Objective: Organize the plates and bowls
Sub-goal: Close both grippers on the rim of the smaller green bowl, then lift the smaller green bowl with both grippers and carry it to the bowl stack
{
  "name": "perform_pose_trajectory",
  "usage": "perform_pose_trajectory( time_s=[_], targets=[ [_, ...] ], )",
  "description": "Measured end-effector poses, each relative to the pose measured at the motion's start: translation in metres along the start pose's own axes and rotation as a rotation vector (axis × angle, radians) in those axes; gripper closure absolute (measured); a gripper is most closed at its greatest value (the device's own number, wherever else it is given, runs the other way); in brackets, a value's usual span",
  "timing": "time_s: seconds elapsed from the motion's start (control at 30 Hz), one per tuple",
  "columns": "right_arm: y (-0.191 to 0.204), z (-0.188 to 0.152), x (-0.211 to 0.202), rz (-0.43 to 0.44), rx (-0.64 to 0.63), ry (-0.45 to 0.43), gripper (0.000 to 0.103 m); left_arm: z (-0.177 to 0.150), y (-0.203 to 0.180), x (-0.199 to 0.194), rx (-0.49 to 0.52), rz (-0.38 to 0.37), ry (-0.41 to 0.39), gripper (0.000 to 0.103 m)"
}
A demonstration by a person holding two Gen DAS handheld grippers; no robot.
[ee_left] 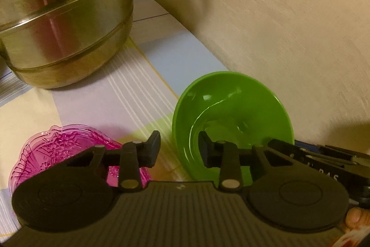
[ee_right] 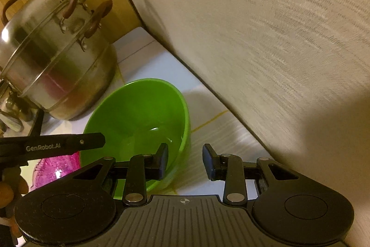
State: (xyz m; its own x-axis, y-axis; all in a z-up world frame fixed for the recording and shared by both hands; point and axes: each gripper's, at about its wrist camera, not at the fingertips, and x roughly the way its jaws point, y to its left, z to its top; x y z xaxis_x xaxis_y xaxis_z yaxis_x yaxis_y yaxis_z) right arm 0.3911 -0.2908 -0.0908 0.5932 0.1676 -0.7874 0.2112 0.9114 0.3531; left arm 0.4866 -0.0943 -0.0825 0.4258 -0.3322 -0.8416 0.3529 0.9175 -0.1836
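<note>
Left wrist view: left gripper (ee_left: 179,148) straddles the near-left rim of the green bowl (ee_left: 231,108), one finger inside, one outside; jaws parted, pads not seen pressing the rim.
Right wrist view: right gripper (ee_right: 185,160) straddles the near-right rim of the same bowl (ee_right: 138,112), left finger inside, right finger outside over the desk (ee_right: 219,131); jaws likewise released.
Bowl place: on the striped desk, close to the wall (ee_right: 254,27), just in front of the steel steamer pot (ee_right: 57,61).
Pink dish (ee_left: 57,149): beside the bowl, on its left, under the left gripper.
Key relation: bowl lies between both grippers, each at an opposite rim, about equally near.
Judged step: clamping the rim for a two-handed lift.
</note>
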Motion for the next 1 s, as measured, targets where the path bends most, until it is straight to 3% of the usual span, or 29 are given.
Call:
perform_pose_trajectory(
  time_s=[0.17, 0.27, 0.67, 1.0],
  targets=[
    [0.003, 0.001, 0.004, 0.009, -0.003, 0.003, 0.083, 0.001, 0.001, 0.004, -0.001, 0.000, 0.014, 0.082],
    [0.004, 0.001, 0.005, 0.004, -0.004, 0.002, 0.084, 0.001, 0.000, 0.005, -0.001, 0.002, 0.019, 0.088],
    [0.010, 0.001, 0.008, -0.043, -0.018, 0.011, 0.088, -0.003, -0.007, 0.001, 0.005, 0.029, 0.020, 0.090],
    [0.011, -0.004, -0.020, -0.041, -0.019, -0.015, 0.089, -0.003, -0.021, -0.035, 0.005, 0.013, -0.024, 0.090]
  ],
)
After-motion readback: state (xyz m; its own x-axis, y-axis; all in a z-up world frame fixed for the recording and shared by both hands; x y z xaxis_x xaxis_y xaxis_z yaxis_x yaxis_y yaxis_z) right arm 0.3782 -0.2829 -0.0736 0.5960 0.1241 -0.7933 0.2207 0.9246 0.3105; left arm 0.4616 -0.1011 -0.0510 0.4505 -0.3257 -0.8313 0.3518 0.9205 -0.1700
